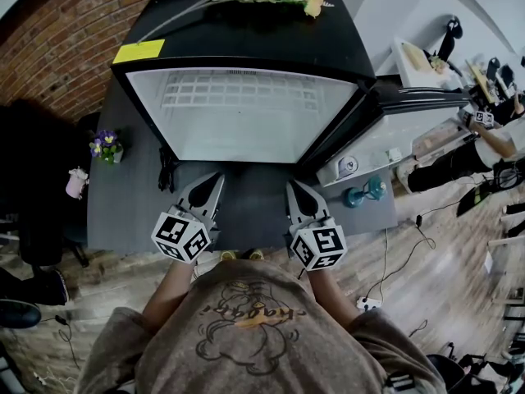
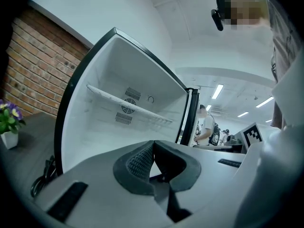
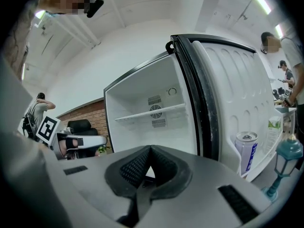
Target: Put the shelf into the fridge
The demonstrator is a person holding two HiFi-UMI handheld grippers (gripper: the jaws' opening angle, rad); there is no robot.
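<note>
near: left gripper (image 2: pixel 152 146) and right gripper (image 3: pixel 149 151) are hovering side by side, ribbed dark pads pressed together on nothing | ahead of both, neither nearer: thin white slatted shelf (image 3: pixel 149 113) is sitting level, long axis side to side, inside the smooth white fridge (image 1: pixel 246 130) | door (image 3: pixel 228 94) is standing open

Grey left tongs (image 1: pixel 218 177) and right tongs (image 1: pixel 292 186) carry checkered marker cubes (image 1: pixel 180 235); shirt (image 1: pixel 246 331) grey.

I see a dark grey table (image 1: pixel 131 212) across the middle of the head view. The fridge (image 1: pixel 246 48) stands on it. A flower pot (image 1: pixel 107 148) sits near the left edge, a black cable (image 1: pixel 166 173) lies just beside the fridge, and a teal lamp (image 1: pixel 365 192) is at the right.
</note>
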